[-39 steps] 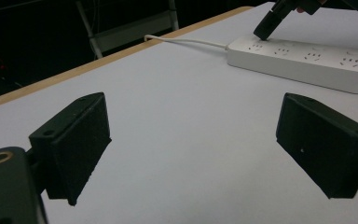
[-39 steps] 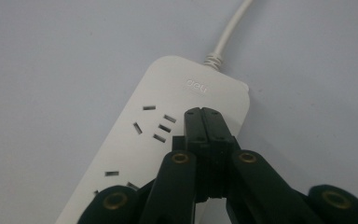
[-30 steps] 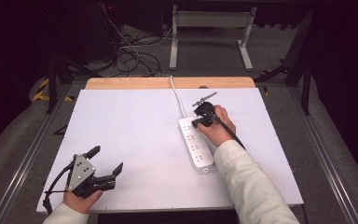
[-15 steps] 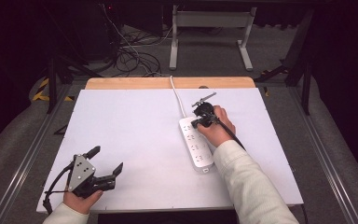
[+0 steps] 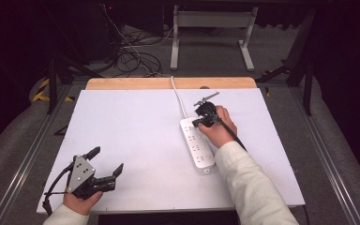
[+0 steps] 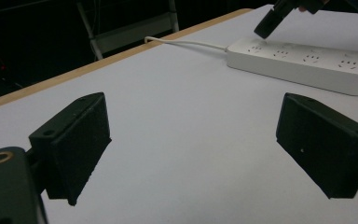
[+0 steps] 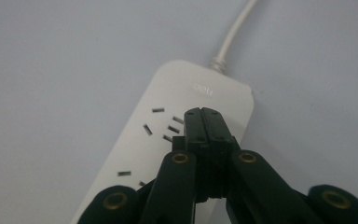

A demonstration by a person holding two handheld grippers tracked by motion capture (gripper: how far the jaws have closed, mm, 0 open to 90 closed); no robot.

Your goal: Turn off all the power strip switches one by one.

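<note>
Resting item: power strip (image 5: 197,143), mid-table (image 5: 131,122), long axis running near to far.
Right claw (image 7: 204,122): clenched empty, tips over far-end sockets.
Left claw (image 6: 191,140): released, well apart.

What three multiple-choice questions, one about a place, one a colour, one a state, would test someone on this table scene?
1. The right gripper is over which part of the power strip?
A. the cord end B. the end nearest the person C. beside it, on the table

2. What colour is the power strip?
A. black B. white C. orange

3. How do the left gripper jaws stand?
A. apart B. shut on the cord C. shut on nothing

Answers:
1 A: its tips sit by the cord end.
2 B: white casing.
3 A: bare table between them.
</note>
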